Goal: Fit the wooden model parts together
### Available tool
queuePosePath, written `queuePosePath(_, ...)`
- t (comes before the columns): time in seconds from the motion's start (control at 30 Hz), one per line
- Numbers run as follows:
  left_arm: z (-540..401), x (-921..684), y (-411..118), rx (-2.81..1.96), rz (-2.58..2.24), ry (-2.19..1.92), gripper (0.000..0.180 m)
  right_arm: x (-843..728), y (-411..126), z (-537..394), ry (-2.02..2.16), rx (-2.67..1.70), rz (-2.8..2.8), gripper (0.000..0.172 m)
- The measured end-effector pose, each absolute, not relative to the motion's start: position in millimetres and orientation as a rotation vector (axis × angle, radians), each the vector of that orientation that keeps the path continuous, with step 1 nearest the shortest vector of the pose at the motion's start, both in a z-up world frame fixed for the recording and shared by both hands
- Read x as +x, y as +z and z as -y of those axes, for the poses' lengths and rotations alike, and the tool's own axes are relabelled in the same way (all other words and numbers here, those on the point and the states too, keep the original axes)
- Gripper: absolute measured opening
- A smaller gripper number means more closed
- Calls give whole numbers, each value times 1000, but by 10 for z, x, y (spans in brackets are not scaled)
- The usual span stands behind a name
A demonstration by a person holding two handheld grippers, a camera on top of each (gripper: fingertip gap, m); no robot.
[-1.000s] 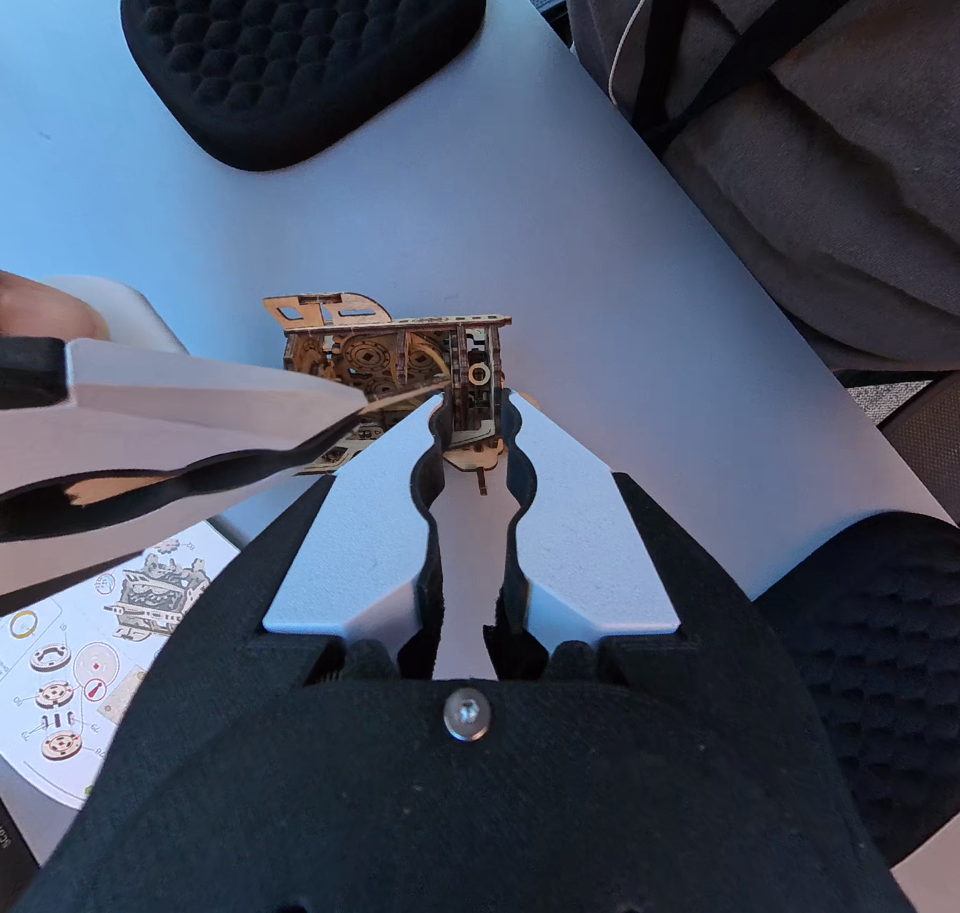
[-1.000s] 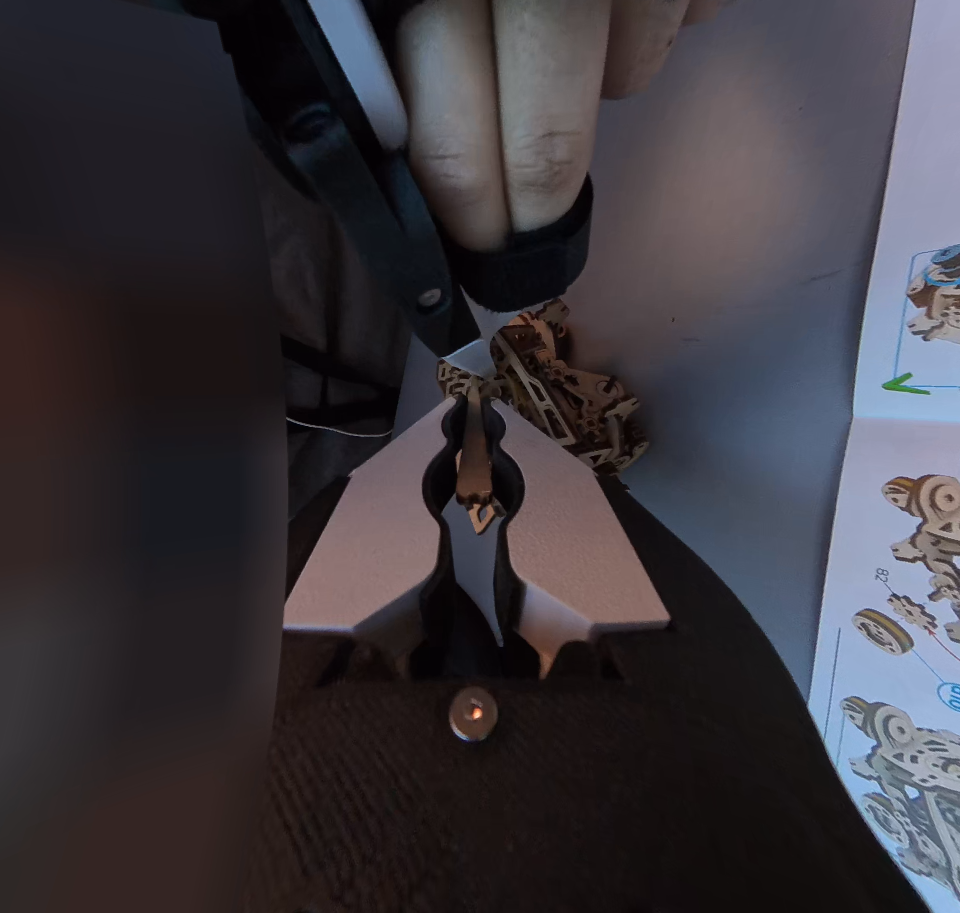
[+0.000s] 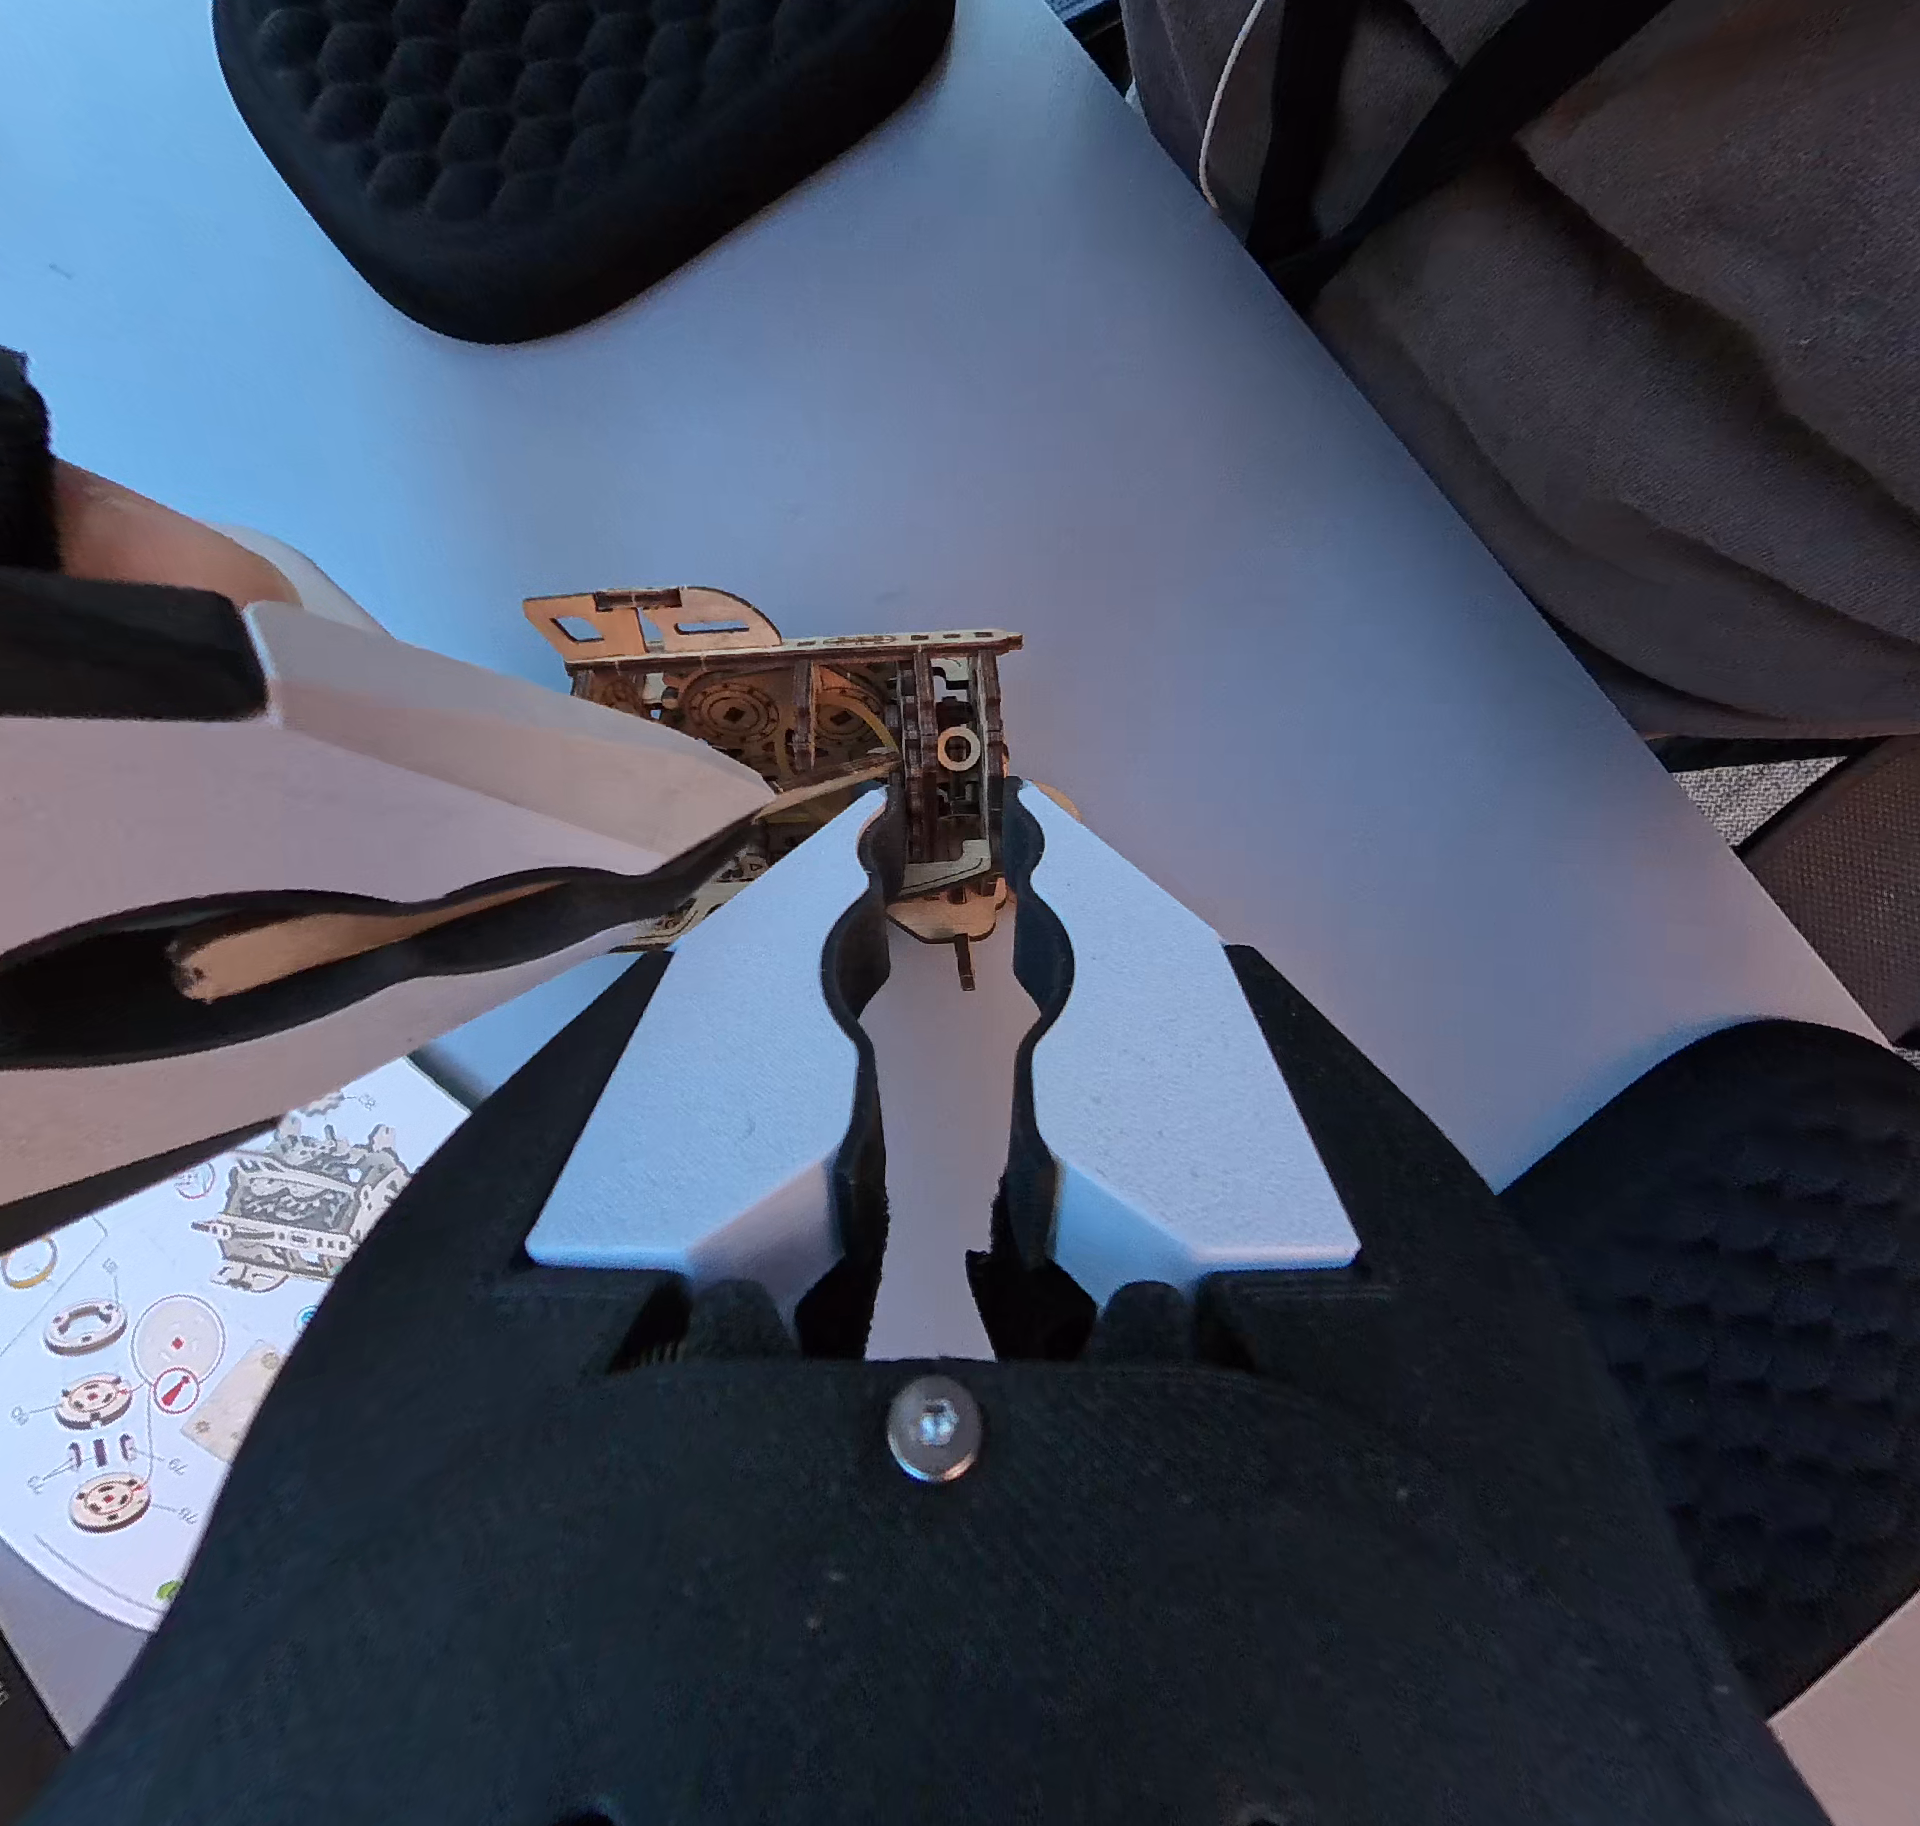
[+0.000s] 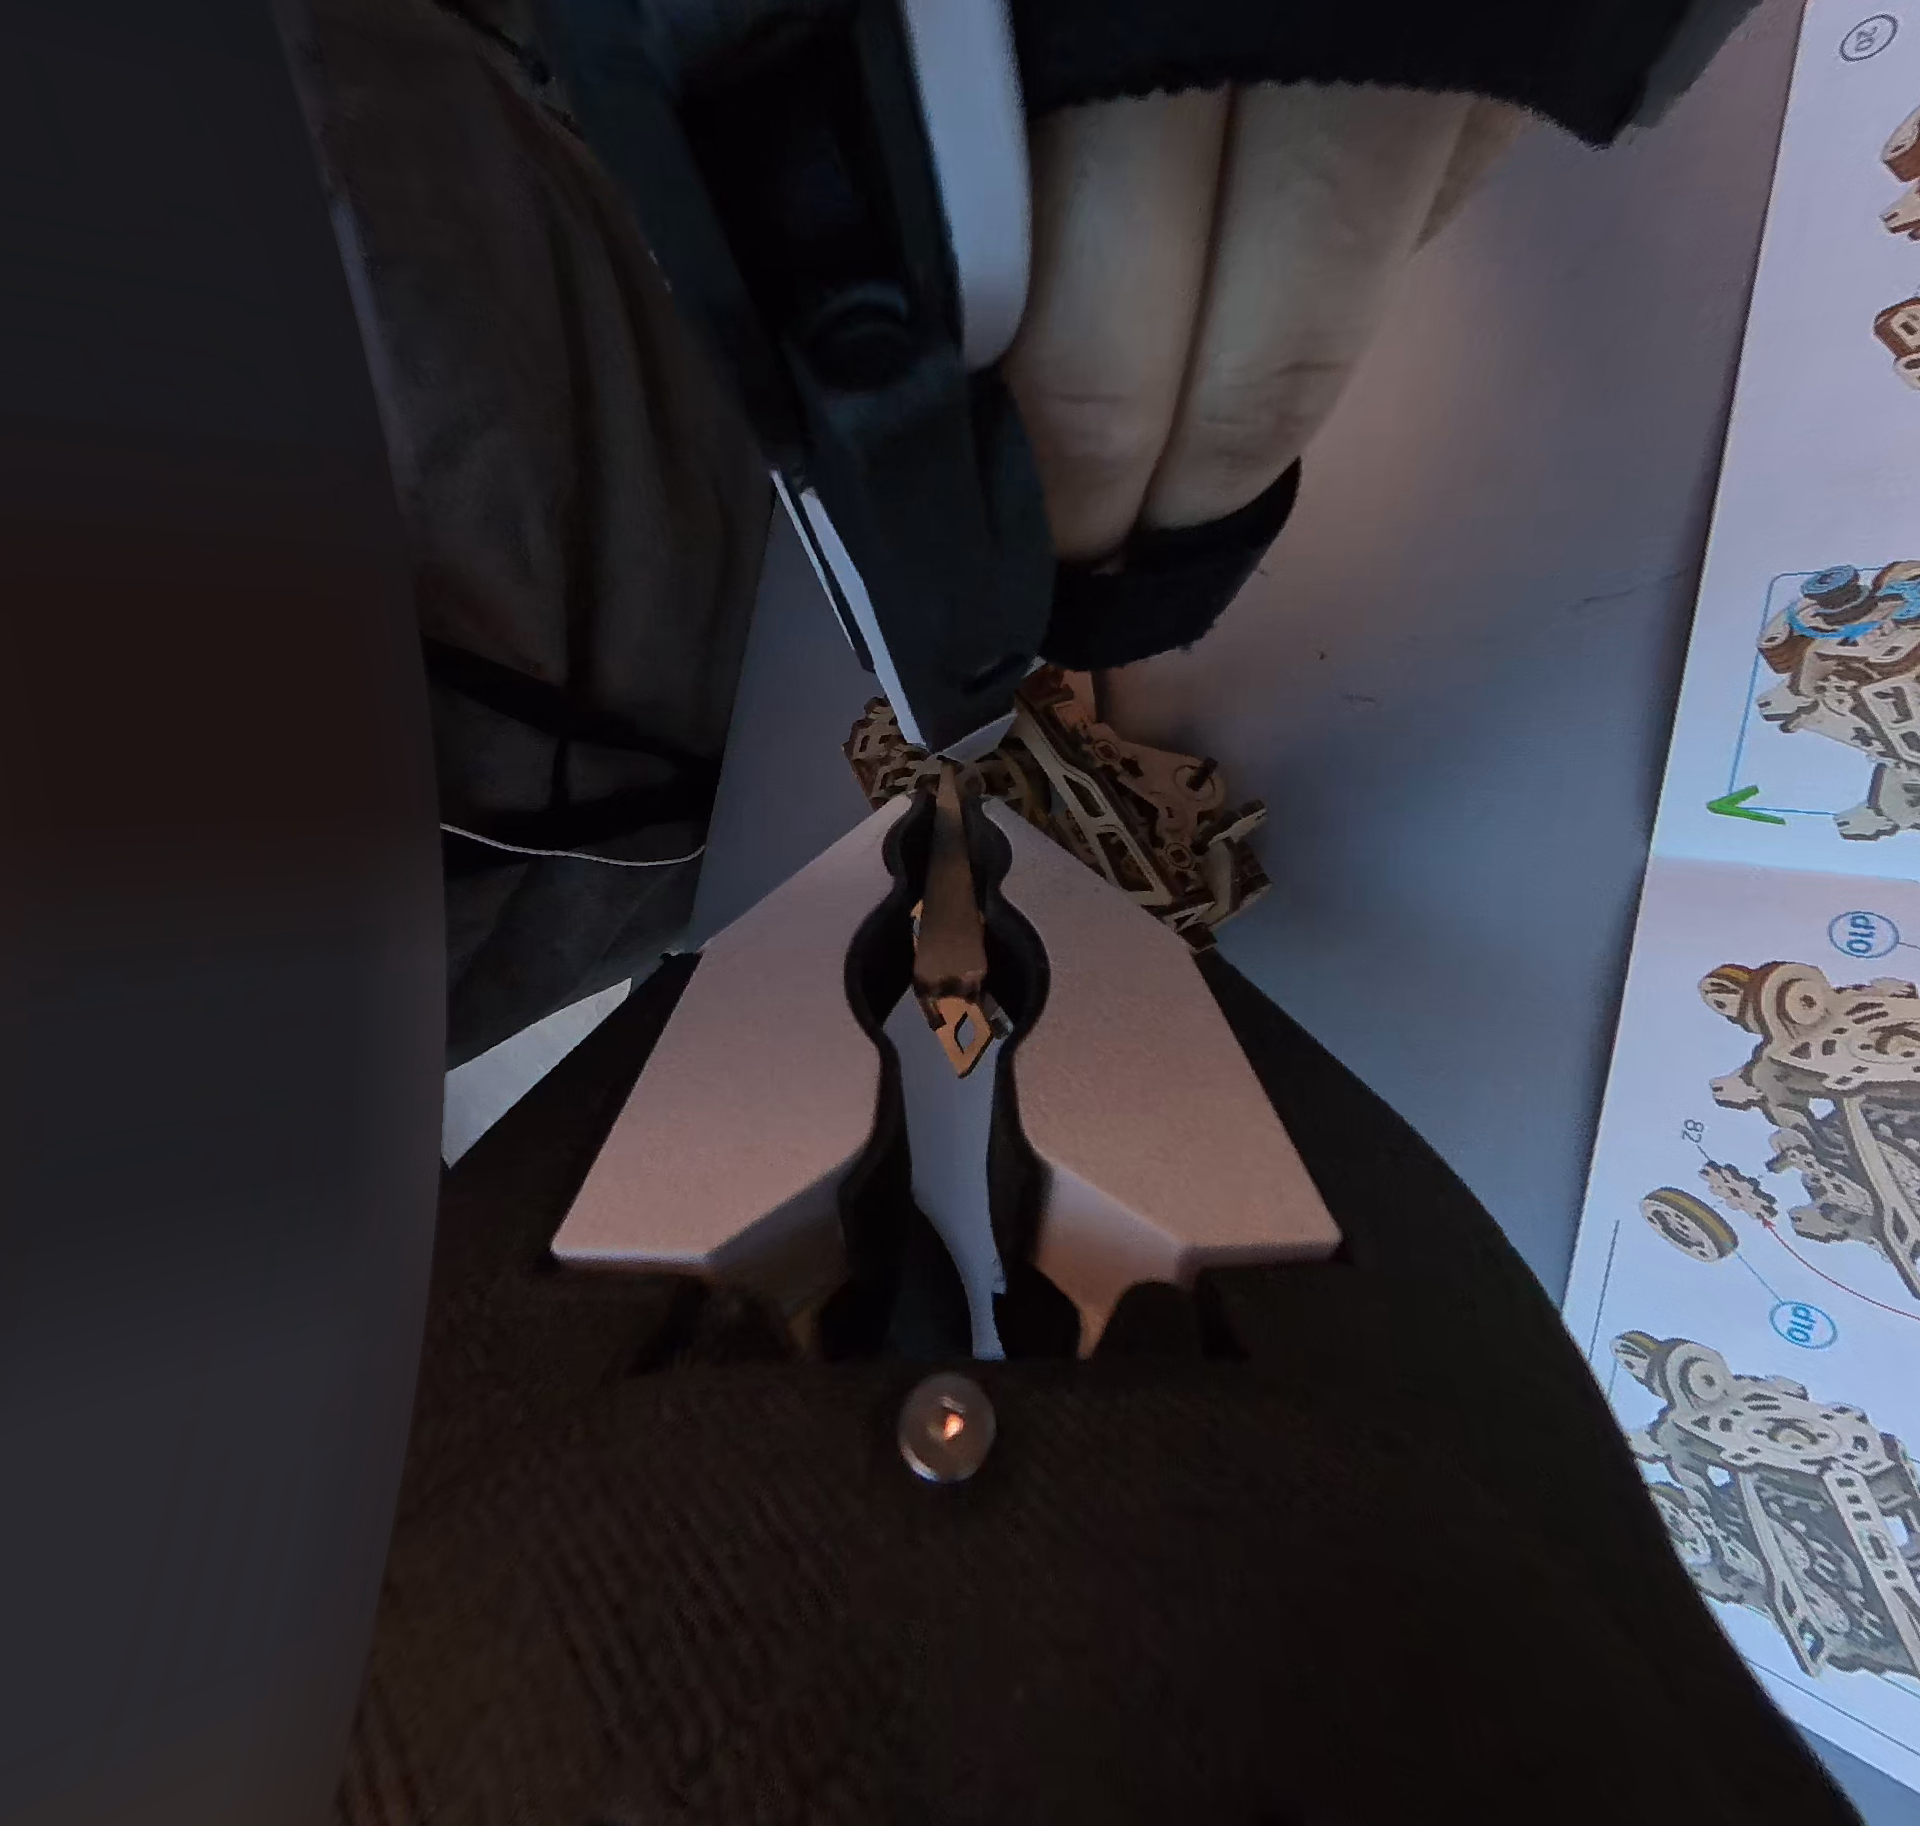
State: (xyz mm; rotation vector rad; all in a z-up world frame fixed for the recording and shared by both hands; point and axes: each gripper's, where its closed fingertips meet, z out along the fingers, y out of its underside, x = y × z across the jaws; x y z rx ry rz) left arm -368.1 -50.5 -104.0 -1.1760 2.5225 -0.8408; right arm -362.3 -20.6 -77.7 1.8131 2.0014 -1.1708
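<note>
wooden model (image 3: 790, 706): pale tan plywood, dark brown cut edges, fretted with circles and slots
flat wooden part (image 4: 951, 929): tan, dark edges
left gripper (image 3: 943, 820): white fingers, black pads, black body
right gripper (image 4: 948, 810): white fingers, black pads
table (image 3: 1195, 550): plain pale grey-white
cushion (image 3: 582, 83): black, honeycomb dimples, beyond the wooden model
instruction sheet (image 4: 1766, 945): white, with tan drawings and blue and green marks

The pale laser-cut wooden model (image 3: 821, 727) sits on the table, a flat wooden strip (image 4: 951, 903) touching its side.
</note>
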Motion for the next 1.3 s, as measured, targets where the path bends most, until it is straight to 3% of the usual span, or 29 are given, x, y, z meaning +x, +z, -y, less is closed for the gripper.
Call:
queuePosePath(0.03, 505, -3680, -1039, -1176, -2523, -840, 16, -3624, -776, 206, -1167, 1813, -2004, 3)
queuePosePath(0.97, 514, -3677, -1039, -1176, -2516, -852, 16, -3587, -768, 134, -1099, 1859, -2000, 3)
queuePosePath(1.3, 516, -3676, -1039, -1178, -2517, -856, 16, -3474, -956, 127, -896, 1840, -2094, 3)
